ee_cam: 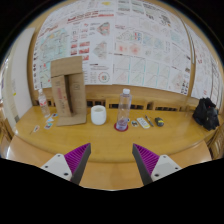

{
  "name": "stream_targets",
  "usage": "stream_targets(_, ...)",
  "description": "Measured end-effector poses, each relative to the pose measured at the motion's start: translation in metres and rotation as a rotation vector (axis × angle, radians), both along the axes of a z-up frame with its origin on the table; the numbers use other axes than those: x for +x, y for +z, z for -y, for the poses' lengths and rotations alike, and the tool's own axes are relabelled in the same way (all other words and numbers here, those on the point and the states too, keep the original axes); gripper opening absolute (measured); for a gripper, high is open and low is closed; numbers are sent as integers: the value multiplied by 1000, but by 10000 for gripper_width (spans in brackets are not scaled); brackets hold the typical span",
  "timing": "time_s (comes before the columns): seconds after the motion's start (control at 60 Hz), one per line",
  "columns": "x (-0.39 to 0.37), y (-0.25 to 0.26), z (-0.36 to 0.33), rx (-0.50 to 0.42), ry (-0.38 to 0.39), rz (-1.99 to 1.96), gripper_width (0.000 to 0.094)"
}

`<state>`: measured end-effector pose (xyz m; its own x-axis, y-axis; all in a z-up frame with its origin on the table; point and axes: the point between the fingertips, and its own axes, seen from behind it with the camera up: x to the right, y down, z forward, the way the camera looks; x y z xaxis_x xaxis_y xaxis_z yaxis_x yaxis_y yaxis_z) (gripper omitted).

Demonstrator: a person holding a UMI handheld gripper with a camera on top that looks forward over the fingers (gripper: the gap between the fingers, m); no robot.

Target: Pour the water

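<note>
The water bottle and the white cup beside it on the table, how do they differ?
The water bottle is tall, slim and see-through, with a purplish base; the white cup is short, squat and opaque. The bottle narrows to a capped neck, while the cup is a plain cylinder. Both stand upright on the wooden table, apart from each other, well beyond the open gripper.

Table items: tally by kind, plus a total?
Clear bottle: 1
White cup: 1
Cardboard box: 1
Black bag: 1
Small items right of the bottle, too small to identify: about 3
Total: about 7
The claw is open, holding nothing; everything on the table lies beyond its fingers.
</note>
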<state>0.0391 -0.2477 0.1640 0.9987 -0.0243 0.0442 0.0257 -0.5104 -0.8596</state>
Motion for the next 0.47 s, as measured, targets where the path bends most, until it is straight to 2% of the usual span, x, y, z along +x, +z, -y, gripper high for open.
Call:
stream_targets(0.267, -45, 17, 138, -7, -21, 20, 852)
stream_targets(0.467, -46, 41, 168, 45, -45, 52, 852)
